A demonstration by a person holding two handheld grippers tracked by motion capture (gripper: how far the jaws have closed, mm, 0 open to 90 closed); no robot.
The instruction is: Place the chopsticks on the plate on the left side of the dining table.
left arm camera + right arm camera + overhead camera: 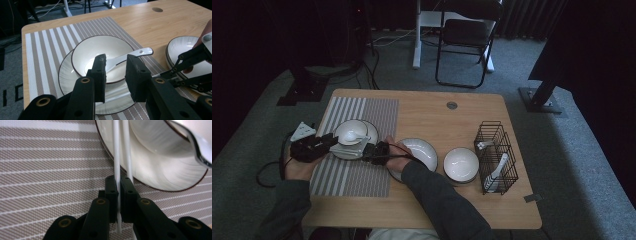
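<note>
— What have you got in your right jaws?

— My right gripper [119, 185] is clamped on 2 thin white chopsticks [116, 157]. They run up from between my pads, side by side, and their far ends lie over the rim of the plate [160, 173]. The lower ends stick out a little below the pads. Under it all is the striped placemat [50, 170].

— And from above?

— From the high view, my right gripper [373, 150] sits at the right edge of the plate [341, 152], over the placemat [357, 175], with my right hand [397, 155] partly over a second, empty plate [424, 150] on the bare wooden table [437, 115].

— What about your left side?

— My left gripper [115, 72] stands about half open, holding nothing. Its 2 black pads hang just in front of the white bowl [100, 50], which sits on the plate [117, 97]. A white ceramic spoon [130, 55] lies in that bowl, handle resting over the rim and pointing right, and it shows in the gap between my pads without touching them. In the high view the left gripper [332, 142] is at the left of the bowl [352, 131].

— Anything else on the table?

— To the right, well apart from me, stands another white bowl [460, 164], and beside it a black wire basket [496, 156] with a white spoon [497, 172] inside.
</note>
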